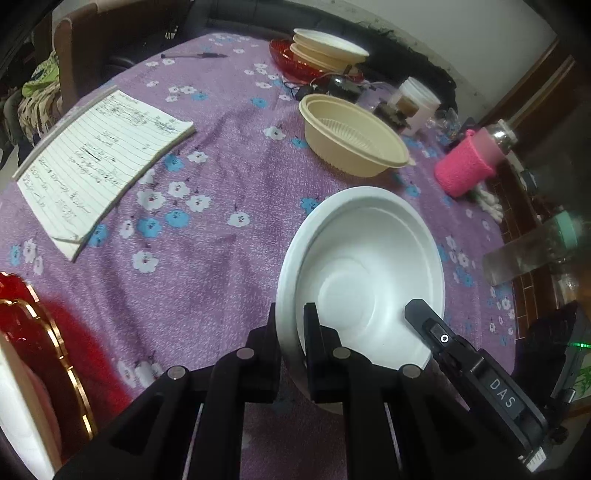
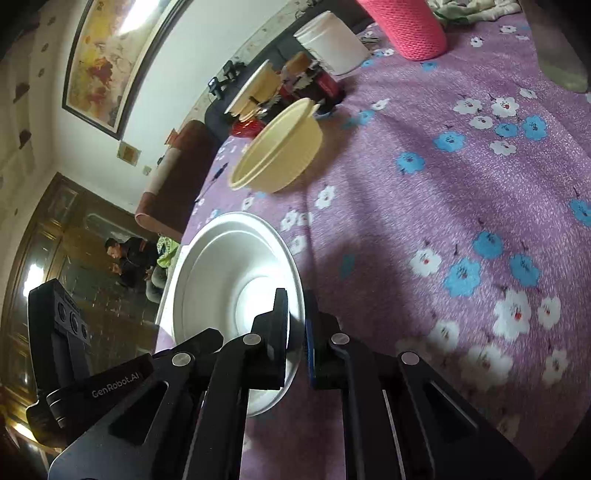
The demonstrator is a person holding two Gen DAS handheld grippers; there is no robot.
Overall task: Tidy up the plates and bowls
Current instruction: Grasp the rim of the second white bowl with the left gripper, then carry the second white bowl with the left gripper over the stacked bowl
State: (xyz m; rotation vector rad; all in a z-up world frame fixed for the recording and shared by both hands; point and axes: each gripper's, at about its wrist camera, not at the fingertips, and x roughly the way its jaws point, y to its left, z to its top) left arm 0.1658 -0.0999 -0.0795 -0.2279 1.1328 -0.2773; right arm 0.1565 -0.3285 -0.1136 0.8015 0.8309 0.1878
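Observation:
A white bowl (image 1: 364, 254) hangs tilted just above the purple flowered cloth, held from two sides. My left gripper (image 1: 291, 317) is shut on its near rim, one finger outside, one inside. The right gripper (image 1: 417, 314) comes in from the lower right of the left wrist view. In the right wrist view my right gripper (image 2: 295, 314) is shut on the rim of the white bowl (image 2: 225, 258), and part of the left gripper (image 2: 59, 325) shows at the far left. A cream bowl (image 1: 354, 142) (image 2: 277, 147) stands farther back. A stack of cream plates (image 1: 325, 46) rests on a red dish (image 1: 291, 61).
An open lined notebook (image 1: 99, 162) lies at the left and a pen (image 1: 194, 56) beyond it. A pink knitted bottle sleeve (image 1: 467, 166) (image 2: 406, 26), a white jar (image 1: 419, 101) (image 2: 332, 40) and clutter sit at the right. A red, gold-edged plate (image 1: 40, 332) is at the lower left.

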